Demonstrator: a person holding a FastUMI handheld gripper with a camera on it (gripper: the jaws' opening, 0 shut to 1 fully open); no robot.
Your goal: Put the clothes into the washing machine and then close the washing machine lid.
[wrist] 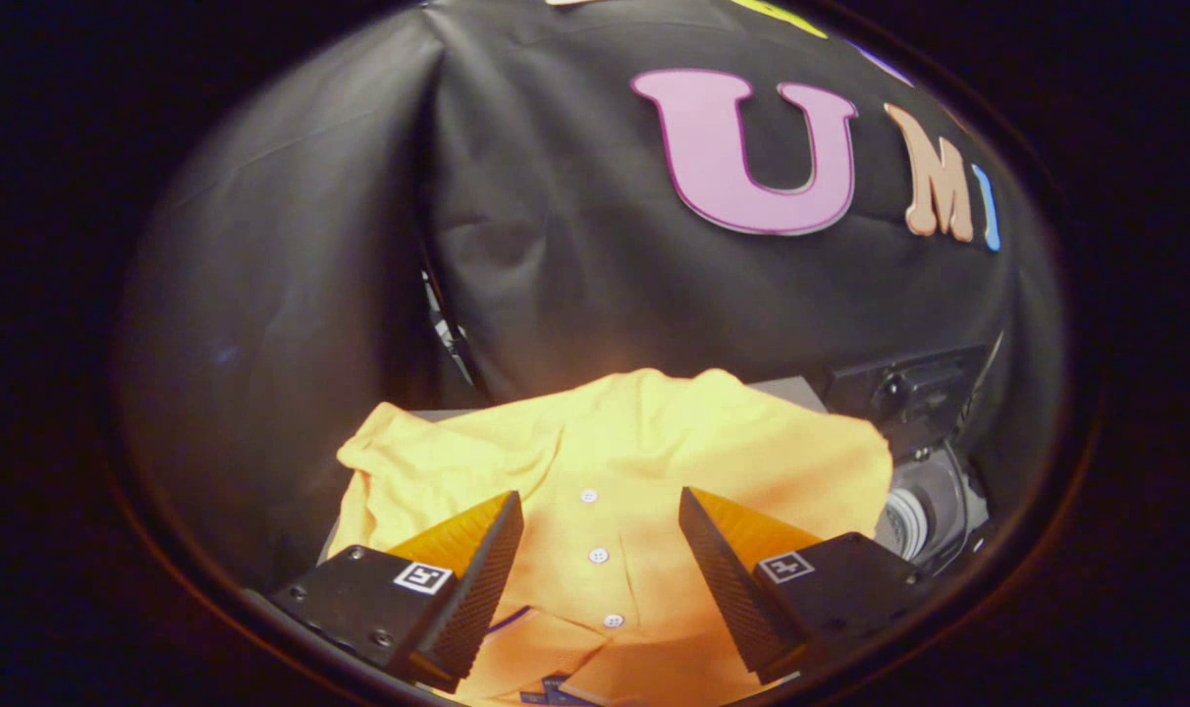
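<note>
A yellow button-front shirt (605, 471) lies spread over a grey surface (791, 391), its edges draping past the surface's left and right sides. The button placket runs lengthwise from just ahead of the gripper (600, 545) toward the collar beneath it. The gripper's fingers stand apart above the cloth, released, grasping nothing. At right, past the shirt's edge, sits a dark machine part (909, 388).
</note>
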